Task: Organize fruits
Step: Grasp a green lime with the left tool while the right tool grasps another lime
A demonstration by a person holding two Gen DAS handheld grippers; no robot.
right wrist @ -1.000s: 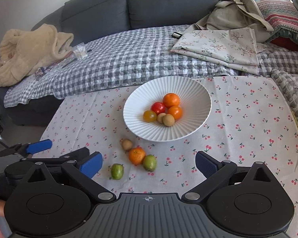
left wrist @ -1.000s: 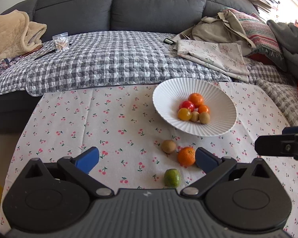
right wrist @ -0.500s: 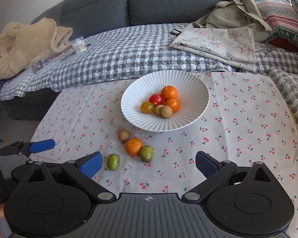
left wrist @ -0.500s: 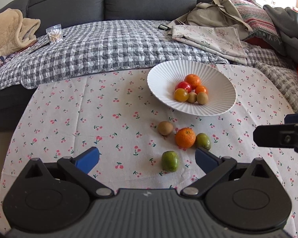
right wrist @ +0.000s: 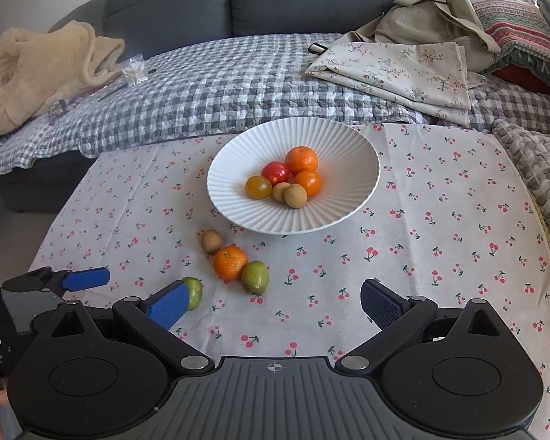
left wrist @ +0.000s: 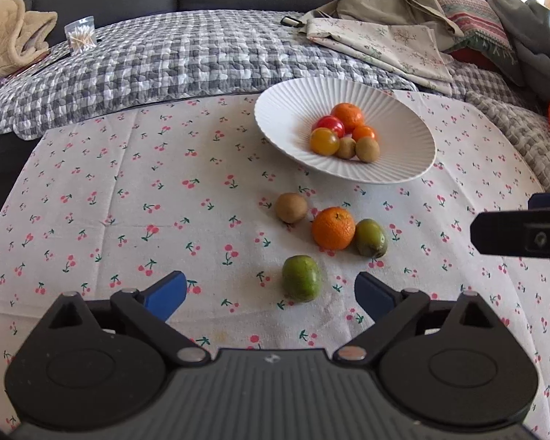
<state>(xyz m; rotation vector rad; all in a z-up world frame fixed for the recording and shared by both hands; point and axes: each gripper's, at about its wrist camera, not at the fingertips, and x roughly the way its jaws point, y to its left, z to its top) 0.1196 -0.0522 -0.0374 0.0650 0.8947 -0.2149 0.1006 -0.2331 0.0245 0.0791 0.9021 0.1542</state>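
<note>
A white ribbed bowl (left wrist: pixel 282 110) (right wrist: pixel 348 146) on the cherry-print cloth holds several small fruits. In front of it on the cloth lie a brown kiwi (left wrist: pixel 291 207) (right wrist: pixel 211 241), an orange (left wrist: pixel 333 228) (right wrist: pixel 230 262) and two green fruits: one beside the orange (left wrist: pixel 370 237) (right wrist: pixel 255 277), one nearer (left wrist: pixel 301 278) (right wrist: pixel 194 291). My left gripper (left wrist: pixel 270 295) is open and empty, with the nearer green fruit just ahead between its fingertips. My right gripper (right wrist: pixel 271 304) is open and empty, right of the loose fruits.
Behind the table stands a grey sofa with a checked quilt (right wrist: pixel 220 80), a beige blanket (right wrist: pixel 44 73), folded floral cloth (right wrist: pixel 403 69), a bag and a striped pillow (right wrist: pixel 509 11). The right gripper's finger (left wrist: pixel 517 236) shows at the left view's right edge.
My left gripper has moved forward and down toward the loose fruits; the nearer green fruit now lies between its fingertips. My right gripper has shifted slightly forward. No fruit has moved.
</note>
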